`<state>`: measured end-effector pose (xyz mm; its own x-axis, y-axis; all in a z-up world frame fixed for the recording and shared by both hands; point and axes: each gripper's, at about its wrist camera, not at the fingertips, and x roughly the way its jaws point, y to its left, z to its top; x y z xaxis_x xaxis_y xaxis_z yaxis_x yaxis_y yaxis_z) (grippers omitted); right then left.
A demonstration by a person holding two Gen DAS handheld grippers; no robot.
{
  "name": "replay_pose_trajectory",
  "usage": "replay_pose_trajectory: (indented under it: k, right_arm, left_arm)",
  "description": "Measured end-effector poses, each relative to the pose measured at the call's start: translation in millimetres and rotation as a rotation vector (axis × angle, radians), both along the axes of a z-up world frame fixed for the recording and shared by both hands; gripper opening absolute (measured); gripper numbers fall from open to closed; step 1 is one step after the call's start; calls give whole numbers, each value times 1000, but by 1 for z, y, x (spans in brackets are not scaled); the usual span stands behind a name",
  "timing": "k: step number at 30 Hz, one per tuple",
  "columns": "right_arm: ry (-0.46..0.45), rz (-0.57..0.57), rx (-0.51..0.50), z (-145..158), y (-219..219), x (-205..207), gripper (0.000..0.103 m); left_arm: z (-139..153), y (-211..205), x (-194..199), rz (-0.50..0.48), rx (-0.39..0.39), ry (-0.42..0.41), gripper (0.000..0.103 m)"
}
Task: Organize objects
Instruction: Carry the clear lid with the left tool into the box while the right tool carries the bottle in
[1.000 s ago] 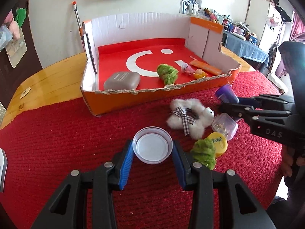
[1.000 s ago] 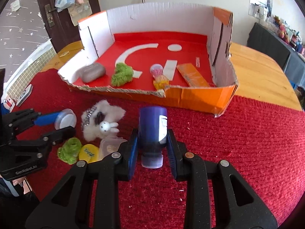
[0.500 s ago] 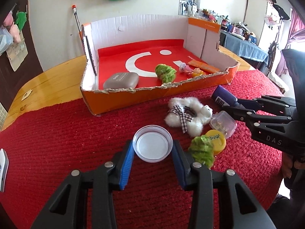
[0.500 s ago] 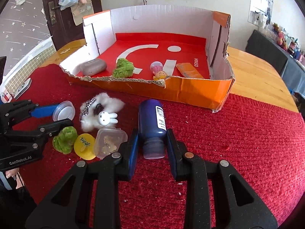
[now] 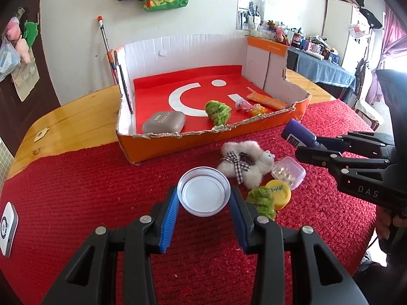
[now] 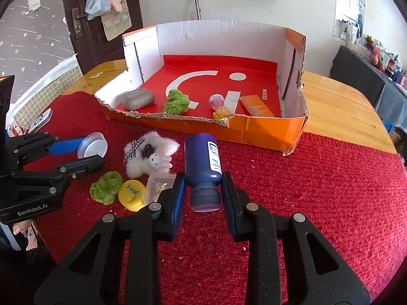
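My left gripper (image 5: 203, 193) is shut on a clear round plastic lid (image 5: 203, 198), held just above the red rug; the same lid (image 6: 92, 145) and left gripper (image 6: 91, 152) show at the left of the right wrist view. My right gripper (image 6: 203, 178) is shut on the capped neck of a dark blue bottle (image 6: 201, 157), whose base leans away toward the box. In the left wrist view the bottle (image 5: 297, 133) sticks out of the right gripper (image 5: 307, 146). The orange cardboard box (image 6: 254, 129) with a red floor stands behind both.
In the box (image 5: 190, 48) lie a grey case (image 5: 164, 124), a green fuzzy piece (image 5: 217, 110), a small pink and yellow toy (image 5: 250, 106) and an orange strip (image 5: 265, 100). On the rug sit a white plush rabbit (image 5: 244, 162), a clear small box (image 5: 288, 174), a yellow tin (image 5: 278, 195) and green fuzz (image 5: 262, 199).
The blue bottle has tipped from nearly upright to leaning with its base toward the box. Both grips hold as before, and the left gripper with the lid has barely shifted.
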<state>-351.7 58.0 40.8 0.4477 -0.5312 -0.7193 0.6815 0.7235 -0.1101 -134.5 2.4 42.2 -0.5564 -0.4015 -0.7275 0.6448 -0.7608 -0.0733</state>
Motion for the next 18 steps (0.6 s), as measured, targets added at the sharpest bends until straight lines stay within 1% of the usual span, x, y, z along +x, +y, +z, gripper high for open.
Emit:
replay_pose_trajectory:
  k: [3, 6, 11, 13, 17, 18]
  right_arm:
    - [-10, 7, -3, 3, 2, -1, 26]
    - [-43, 38, 1, 13, 6, -4, 26]
    - [-78, 88, -18, 40, 4, 5, 26]
    - [-78, 99, -27, 48, -2, 12, 26]
    - [-53, 99, -36, 60, -30, 34, 26]
    - [-29, 93, -36, 60, -42, 44, 26]
  left_arm:
    - [7, 2, 2, -4, -9, 18, 42]
    - [23, 2, 5, -21, -22, 57, 42]
    - [54, -11, -4, -43, -87, 85, 42]
    - [59, -23, -16, -44, -103, 69, 42]
    - [58, -53, -43, -45, -94, 23, 42]
    - [55, -63, -52, -50, -88, 7, 42]
